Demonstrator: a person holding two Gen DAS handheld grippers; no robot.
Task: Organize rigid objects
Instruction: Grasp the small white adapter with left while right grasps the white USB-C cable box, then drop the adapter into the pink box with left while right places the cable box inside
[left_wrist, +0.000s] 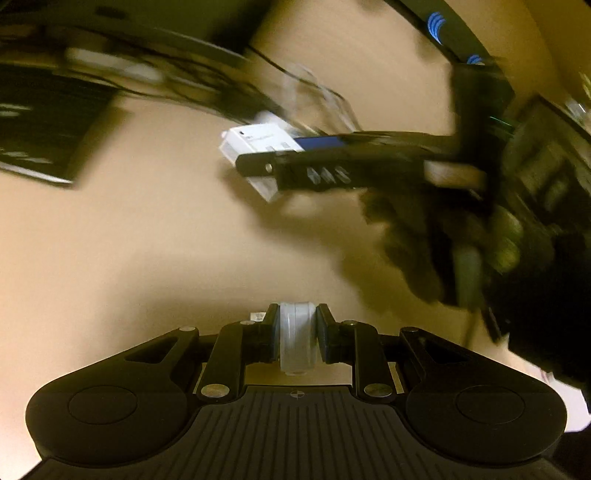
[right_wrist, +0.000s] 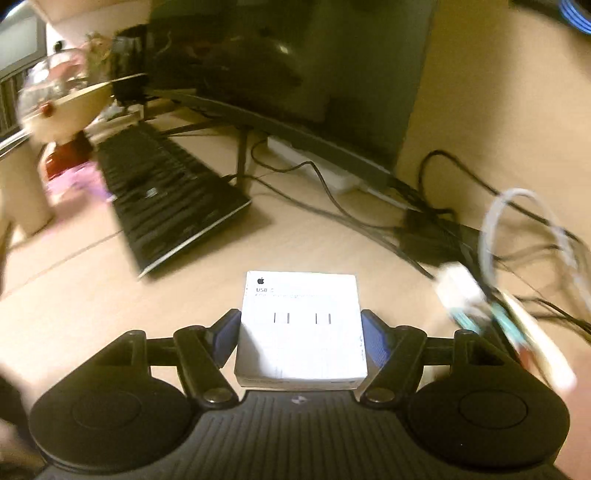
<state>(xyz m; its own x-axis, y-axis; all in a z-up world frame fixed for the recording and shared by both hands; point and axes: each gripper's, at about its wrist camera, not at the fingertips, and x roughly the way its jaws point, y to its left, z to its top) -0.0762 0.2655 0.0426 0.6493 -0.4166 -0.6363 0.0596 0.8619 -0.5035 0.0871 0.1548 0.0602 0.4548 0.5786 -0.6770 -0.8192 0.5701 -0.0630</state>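
Right gripper (right_wrist: 300, 332) clamps a flat white cardboard USB-C box (right_wrist: 300, 328) betw. both blue pads, above the tan wooden desk (right_wrist: 184, 295); box print partly blurred. Left gripper (left_wrist: 297, 338), nearly closed, pinches a small pale grey rounded plastic piece (left_wrist: 297, 338), type unclear. Black keyboard (right_wrist: 166, 195), dark monitor (right_wrist: 295, 74), cables beyond; right edge smeared.

Both wrist views close over the desk (right_wrist: 92, 288), left view sees the white box (left_wrist: 255, 144) too.

White square USB-C box (right_wrist: 301, 332) level between tongs; pale rounded case (left_wrist: 297, 338) upright, pinched.
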